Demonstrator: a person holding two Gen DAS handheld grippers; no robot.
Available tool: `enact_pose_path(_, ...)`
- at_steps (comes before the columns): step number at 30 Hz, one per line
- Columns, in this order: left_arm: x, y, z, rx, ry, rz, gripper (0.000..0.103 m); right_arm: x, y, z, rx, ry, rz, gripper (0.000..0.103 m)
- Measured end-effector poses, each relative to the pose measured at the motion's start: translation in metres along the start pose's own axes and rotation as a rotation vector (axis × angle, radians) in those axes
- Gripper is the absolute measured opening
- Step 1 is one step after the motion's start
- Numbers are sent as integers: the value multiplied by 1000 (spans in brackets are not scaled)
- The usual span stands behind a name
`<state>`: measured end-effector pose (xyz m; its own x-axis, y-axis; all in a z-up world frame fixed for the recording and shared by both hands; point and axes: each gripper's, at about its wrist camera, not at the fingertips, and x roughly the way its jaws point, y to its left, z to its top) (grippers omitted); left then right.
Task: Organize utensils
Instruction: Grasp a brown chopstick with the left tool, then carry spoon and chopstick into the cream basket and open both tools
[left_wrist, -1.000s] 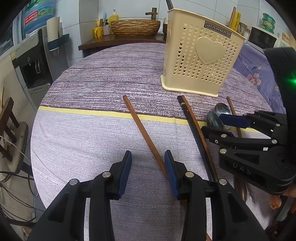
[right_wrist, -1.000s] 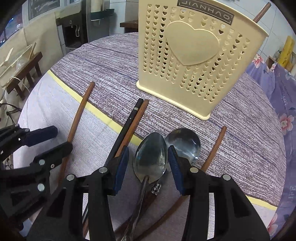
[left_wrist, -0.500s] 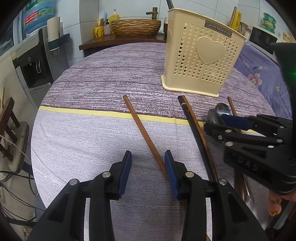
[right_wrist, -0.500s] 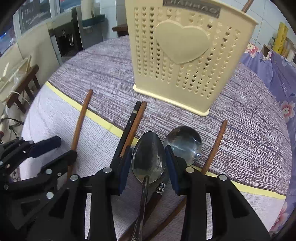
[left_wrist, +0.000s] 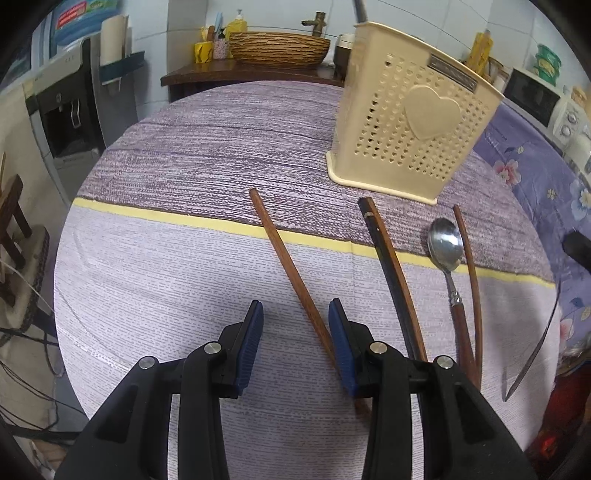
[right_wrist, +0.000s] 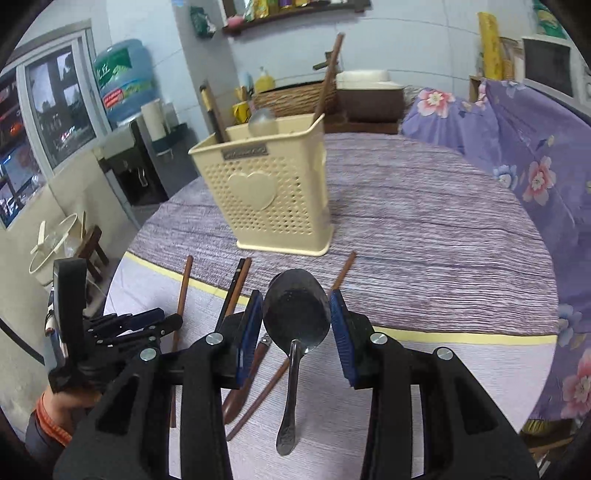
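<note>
While the right gripper (right_wrist: 295, 314) clamps a steel spoon (right_wrist: 295, 317) by its bowl, handle hanging below the jaws, the utensil holder (right_wrist: 273, 199) stands ahead. Left gripper (left_wrist: 295, 332): jaws apart w/ a brown chopstick (left_wrist: 291, 273) running btwn them, pads not pressing it.

A steel spoon (right_wrist: 295, 314) fills the lower centre of the right wrist view, bowl up, handle hanging down. Centre frame stands a cream perforated utensil holder (right_wrist: 266, 195) with a heart. In the left wrist view, brown chopsticks (left_wrist: 291, 273) and a wooden-handled spoon (left_wrist: 447, 254) lie lower right.
</note>
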<state>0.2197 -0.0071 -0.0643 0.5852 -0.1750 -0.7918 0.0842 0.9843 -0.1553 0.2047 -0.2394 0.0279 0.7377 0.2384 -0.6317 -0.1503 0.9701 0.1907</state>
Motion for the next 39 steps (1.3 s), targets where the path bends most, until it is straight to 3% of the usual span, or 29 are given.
enact_pose_path(7, 18, 5, 27, -25, 29, 55, 38, -24, -8, -1, 3, -73, -31, 38)
enact_pose_path(10, 30, -4, 42, 21, 41, 96, 37, -30, -5, -3, -12, -91, -42, 38)
enact_pose_path(15, 47, -16, 60, 84, 54, 160, 22, -32, -5, -2, -10, -95, -44, 38)
enact_pose_path(18, 50, -19, 65, 101, 58, 172, 13, -32, -6, -4, -9, -95, -44, 38)
enact_pose_path(25, 49, -22, 64, 91, 50, 180, 11, -31, -7, -4, -3, -90, -47, 38)
enact_pose_path(28, 45, -20, 63, 68, 49, 137, 9, -30, -7, -4, -1, -89, -50, 38)
enact_pose_path(33, 6, -19, 66, 32, -43, 75, 8, -31, -11, -4, 10, -98, -47, 38)
enact_pose_path(39, -92, -28, 83, 43, -273, -20, 8, -34, -18, -2, 32, -113, -41, 38)
